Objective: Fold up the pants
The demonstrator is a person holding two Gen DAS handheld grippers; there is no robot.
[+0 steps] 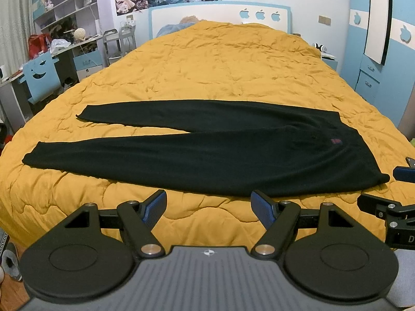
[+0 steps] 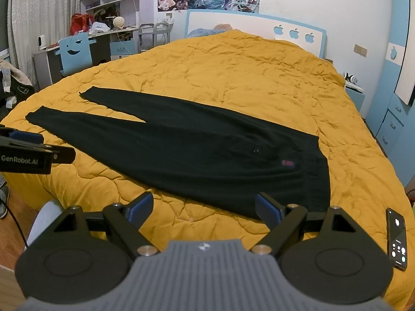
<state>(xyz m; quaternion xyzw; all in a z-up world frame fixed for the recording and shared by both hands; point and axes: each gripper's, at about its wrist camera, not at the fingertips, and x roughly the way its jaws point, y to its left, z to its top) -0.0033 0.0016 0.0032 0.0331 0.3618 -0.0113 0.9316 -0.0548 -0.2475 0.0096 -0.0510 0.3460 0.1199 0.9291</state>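
Observation:
Black pants [image 1: 207, 153] lie flat and spread on the yellow quilt [image 1: 220, 72], waistband to the right, both legs pointing left and parted in a V. A small red label sits near the waistband [image 1: 414, 142]. They also show in the right wrist view [image 2: 197, 155]. My left gripper [image 1: 208, 204] is open and empty, just short of the pants' near edge. My right gripper [image 2: 203, 206] is open and empty, near the waistband's front corner. Each gripper shows at the edge of the other's view.
A phone [image 2: 398, 238] lies on the quilt at the right, near the bed's front edge. The headboard [image 1: 220, 13] is at the far end. A desk with a blue chair [image 1: 41, 75] stands left of the bed, blue drawers [image 1: 368, 77] to the right.

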